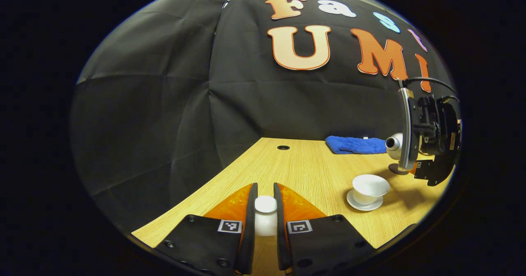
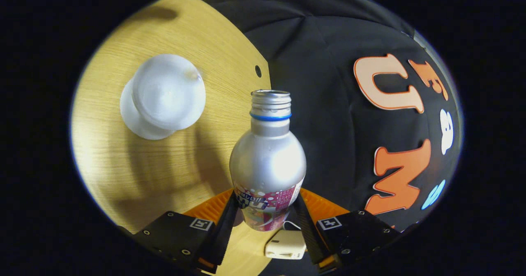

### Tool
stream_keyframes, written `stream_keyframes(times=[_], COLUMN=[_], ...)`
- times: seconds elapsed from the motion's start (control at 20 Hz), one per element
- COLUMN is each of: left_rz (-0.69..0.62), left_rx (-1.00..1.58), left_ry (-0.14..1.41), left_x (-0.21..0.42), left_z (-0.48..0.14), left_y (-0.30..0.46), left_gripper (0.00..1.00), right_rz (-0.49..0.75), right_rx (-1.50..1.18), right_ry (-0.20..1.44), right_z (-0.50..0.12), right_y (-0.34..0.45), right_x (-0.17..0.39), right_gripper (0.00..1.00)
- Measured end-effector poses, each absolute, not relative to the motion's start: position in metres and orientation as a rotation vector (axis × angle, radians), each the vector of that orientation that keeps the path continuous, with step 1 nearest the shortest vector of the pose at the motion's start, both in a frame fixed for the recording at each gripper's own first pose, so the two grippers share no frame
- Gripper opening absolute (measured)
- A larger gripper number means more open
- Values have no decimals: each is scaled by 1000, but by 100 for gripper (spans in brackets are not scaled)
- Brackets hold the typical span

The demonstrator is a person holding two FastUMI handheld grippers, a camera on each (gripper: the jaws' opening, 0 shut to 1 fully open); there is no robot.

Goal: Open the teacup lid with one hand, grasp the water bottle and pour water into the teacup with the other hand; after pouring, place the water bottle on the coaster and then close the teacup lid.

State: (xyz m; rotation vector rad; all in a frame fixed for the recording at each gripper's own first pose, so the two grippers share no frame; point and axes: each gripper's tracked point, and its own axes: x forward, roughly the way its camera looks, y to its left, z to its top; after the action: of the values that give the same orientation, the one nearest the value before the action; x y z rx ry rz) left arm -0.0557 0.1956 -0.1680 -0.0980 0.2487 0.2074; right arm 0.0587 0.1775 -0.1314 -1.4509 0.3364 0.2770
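In the left gripper view my left gripper (image 1: pixel 265 197) is shut on the white teacup lid (image 1: pixel 265 215), held low over the wooden table (image 1: pixel 304 165). The uncovered white teacup (image 1: pixel 370 186) stands on its saucer (image 1: pixel 364 205) to the right. Above and just behind it the right gripper (image 1: pixel 431 144) holds the water bottle (image 1: pixel 394 144) tipped on its side, mouth facing the cup. A brown coaster (image 1: pixel 397 169) lies under the bottle. In the right gripper view my right gripper (image 2: pixel 265 205) is shut on the silver, capless bottle (image 2: pixel 268 156); the teacup (image 2: pixel 168 91) lies left of its neck. No water stream shows.
A blue cloth (image 1: pixel 355 144) lies at the table's far edge by the booth wall. A round cable hole (image 1: pixel 283 147) sits in the tabletop near the back. A small white box (image 2: pixel 285 244) shows beneath the bottle between the right gripper's fingers.
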Motion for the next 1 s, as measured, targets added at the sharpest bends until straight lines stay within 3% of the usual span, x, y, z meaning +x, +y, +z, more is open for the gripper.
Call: stream_keyframes(times=[1.0], left_rz=[205], left_rx=[-78], left_ry=[277], left_x=[-57], left_z=[-169], left_y=[196], left_gripper=[26], right_rz=[147], right_rx=[-1876], right_ry=[-21], right_z=[-102], right_y=[191], right_x=[60], right_gripper=[77])
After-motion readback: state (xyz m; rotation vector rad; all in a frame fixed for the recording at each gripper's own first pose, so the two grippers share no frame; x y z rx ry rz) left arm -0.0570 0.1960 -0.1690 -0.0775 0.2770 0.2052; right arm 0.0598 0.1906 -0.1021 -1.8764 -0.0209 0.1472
